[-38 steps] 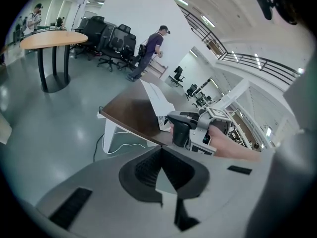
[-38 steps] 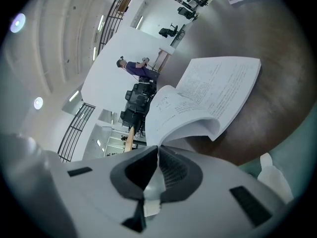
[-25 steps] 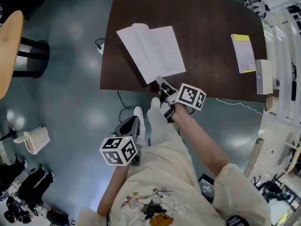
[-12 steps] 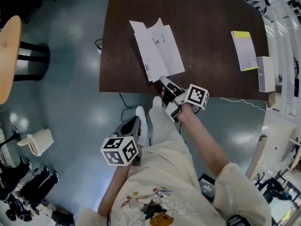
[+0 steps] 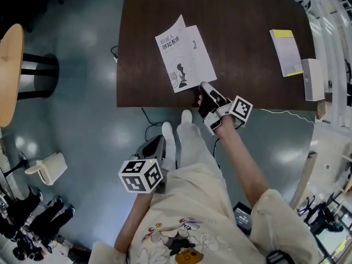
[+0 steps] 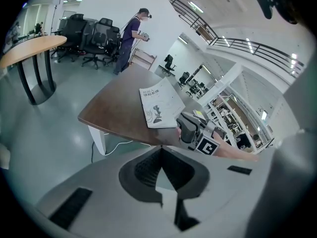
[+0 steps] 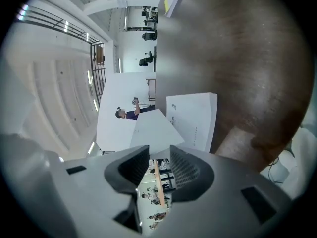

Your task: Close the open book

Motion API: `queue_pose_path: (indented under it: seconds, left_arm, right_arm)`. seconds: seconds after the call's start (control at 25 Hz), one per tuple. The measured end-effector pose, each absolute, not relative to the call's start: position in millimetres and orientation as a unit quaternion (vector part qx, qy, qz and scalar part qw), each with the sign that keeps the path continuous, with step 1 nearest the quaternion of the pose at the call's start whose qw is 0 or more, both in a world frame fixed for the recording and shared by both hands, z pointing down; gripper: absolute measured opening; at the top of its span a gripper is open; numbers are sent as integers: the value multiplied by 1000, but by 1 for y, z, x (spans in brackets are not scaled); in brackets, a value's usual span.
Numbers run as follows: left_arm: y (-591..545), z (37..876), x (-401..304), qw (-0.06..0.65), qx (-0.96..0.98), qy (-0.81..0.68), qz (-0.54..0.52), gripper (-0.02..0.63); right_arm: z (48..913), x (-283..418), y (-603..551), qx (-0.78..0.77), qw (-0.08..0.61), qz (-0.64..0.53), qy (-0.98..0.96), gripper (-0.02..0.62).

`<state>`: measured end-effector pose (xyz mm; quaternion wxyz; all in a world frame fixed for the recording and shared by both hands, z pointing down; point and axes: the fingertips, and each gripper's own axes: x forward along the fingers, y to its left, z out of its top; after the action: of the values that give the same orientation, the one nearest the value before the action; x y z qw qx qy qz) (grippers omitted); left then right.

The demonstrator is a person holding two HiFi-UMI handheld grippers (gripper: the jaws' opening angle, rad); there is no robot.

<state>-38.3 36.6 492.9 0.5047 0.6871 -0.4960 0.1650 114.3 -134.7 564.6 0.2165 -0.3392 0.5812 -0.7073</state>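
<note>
The book (image 5: 185,59) lies closed on the dark brown table (image 5: 247,15), cover up with black print on it. My right gripper (image 5: 205,88) hovers at the table's front edge, just right of the book's near corner and apart from it. Its jaws are opening, with nothing between them. In the right gripper view the white book (image 7: 194,119) lies ahead of the right gripper (image 7: 159,157). My left gripper (image 5: 158,143) hangs below the table over the floor, jaws shut and empty. From the left gripper (image 6: 161,148) view I see the book (image 6: 161,108) and the right gripper (image 6: 190,128).
A yellow-topped booklet (image 5: 286,51) and a white box (image 5: 312,78) lie at the table's right end. A round wooden table (image 5: 8,65) stands at the far left. A white cable (image 5: 286,117) runs along the floor. A person (image 6: 133,38) stands far behind the table.
The book's left leaf has swung over to the right, and the book now lies closed. My right gripper has moved right, away from the book's corner, and its jaws have parted.
</note>
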Motion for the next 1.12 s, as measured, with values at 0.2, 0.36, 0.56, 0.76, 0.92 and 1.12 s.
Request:
queue_pose_path:
  seconds: [0.2,0.36,0.56,0.76,0.92,1.12]
  left_arm:
    - [37,491,-34,502,699,-481,170,6]
    - [39,490,-30,499,708,-468,175,6]
    - [44,490,-23,493,717,-460,179,6]
    - [45,483,-19,482,732,-450,173,6]
    - [43,468,-17,464,750,-442,162,6]
    - [46,442,-19,439,776,-429,144,6]
  right_arm:
    - [556,124,-135,-349,217,-693,593,129]
    - [552,127,-132,-354,217,-686,598,129]
    - [549,136,-121,-360,217,-679,602,129]
    - [529,135,-104,-364,198,-664,622,129]
    - [482,130,-96,-371,157,-600,691,109]
    - [404,115,-84,-365,146,-519,759,70]
